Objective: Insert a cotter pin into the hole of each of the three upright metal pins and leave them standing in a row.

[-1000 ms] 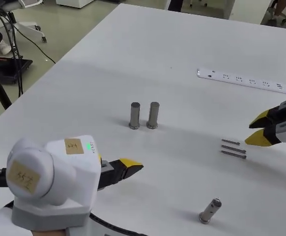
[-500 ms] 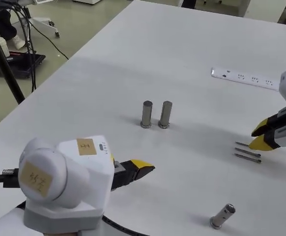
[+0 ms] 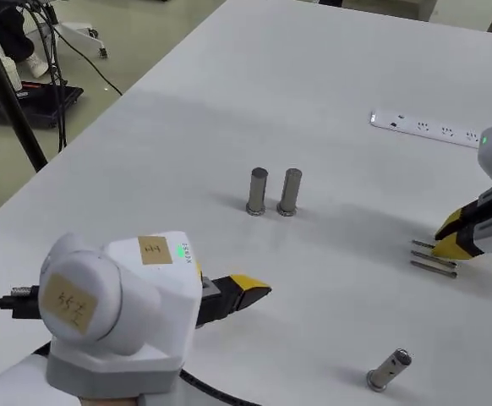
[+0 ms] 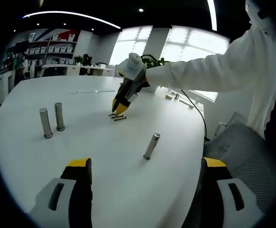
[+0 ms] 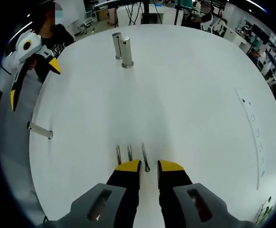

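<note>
two metal pins (image 3: 258, 190) stand together, a third pin (image 3: 389, 370) lies flat, cotter pins (image 3: 434, 264) lie loose.

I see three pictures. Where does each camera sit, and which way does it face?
Head view: on the person's headset, looking down at the table; left gripper and right gripper show.
Left gripper view: on the left gripper, looking along its wide-open jaws at the right gripper and the person's sleeve.
Right gripper view: on the right gripper, looking along its jaws at three cotter pins.
All share the two upright pins and the lying pin.

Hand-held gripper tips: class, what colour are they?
Yellow; the right hand-held gripper shows it best, in the right gripper view.
</note>
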Motion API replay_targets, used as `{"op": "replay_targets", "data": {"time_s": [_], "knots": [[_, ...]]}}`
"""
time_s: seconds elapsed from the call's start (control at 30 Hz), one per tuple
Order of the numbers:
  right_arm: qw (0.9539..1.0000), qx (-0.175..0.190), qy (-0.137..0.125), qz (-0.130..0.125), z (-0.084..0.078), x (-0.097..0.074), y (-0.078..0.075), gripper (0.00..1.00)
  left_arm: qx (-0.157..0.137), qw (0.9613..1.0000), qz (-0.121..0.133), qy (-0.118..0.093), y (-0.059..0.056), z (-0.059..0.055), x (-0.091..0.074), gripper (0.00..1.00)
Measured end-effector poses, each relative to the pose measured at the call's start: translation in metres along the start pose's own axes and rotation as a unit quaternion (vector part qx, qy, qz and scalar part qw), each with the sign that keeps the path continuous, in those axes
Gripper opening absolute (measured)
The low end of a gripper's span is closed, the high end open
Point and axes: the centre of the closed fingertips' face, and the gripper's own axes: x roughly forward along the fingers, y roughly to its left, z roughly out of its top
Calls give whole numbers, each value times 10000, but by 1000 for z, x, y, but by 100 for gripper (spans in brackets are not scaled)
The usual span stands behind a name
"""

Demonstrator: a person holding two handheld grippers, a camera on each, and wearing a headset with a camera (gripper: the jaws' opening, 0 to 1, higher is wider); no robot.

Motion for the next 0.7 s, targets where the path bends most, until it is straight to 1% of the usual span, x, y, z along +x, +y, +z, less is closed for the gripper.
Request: {"op": "replay_targets", "data": {"time_s": [0.23,0.27,0.33,0.4,0.43,0.47,0.6,0.7], "knots": [[9999,-126,60,14,1,-1,3,6,-48,10000,-6,22,1,-1,1,94],[9998,-169,83,18,1,-1,4,5,-93,10000,-11,8,1,0,1,94],[9997,-229,77,-4,1,-1,5,3,-66,10000,5,-12,2,1,1,93],[9995,-280,60,-101,2,0,4,0,-71,10000,2,-32,2,3,1,93],[9992,-332,84,-224,2,0,1,0,-84,10000,-8,-49,2,4,2,93],[9992,-338,82,-182,2,0,2,0,-84,10000,-14,-53,2,4,2,93],[9991,-359,93,-225,1,0,0,0,-57,10000,-45,-40,0,4,3,92],[9996,-177,56,-228,2,-1,0,0,-54,10000,-55,-40,0,4,3,92]]}}
